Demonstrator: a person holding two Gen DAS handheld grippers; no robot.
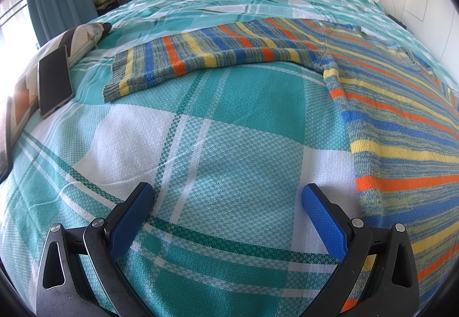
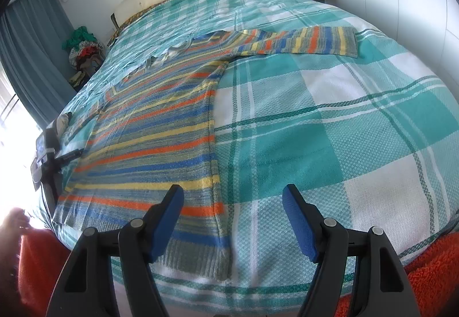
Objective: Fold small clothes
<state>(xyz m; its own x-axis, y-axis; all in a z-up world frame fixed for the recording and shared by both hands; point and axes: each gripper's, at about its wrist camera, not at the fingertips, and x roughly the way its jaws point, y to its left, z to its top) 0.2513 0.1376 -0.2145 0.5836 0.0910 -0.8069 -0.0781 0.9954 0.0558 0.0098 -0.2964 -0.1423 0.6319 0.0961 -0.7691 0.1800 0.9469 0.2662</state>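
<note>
Both your left gripper (image 1: 228, 196) and right gripper (image 2: 233, 199) hang released and empty over the bedspread (image 1: 218, 145) beside the flat striped sweater (image 2: 160, 127), so grabbing only its top layer likely bunches the fold.

A: Daylight floods in from the window (image 2: 11, 127) beyond the bed's left edge; it burns out to pure white in both views.

B: The bed (image 1: 229, 122) itself is bright and evenly lit, with soft shadows only. Fisheye bending bulges its edges, the corners go black, and the right view looks slightly hazy.
</note>
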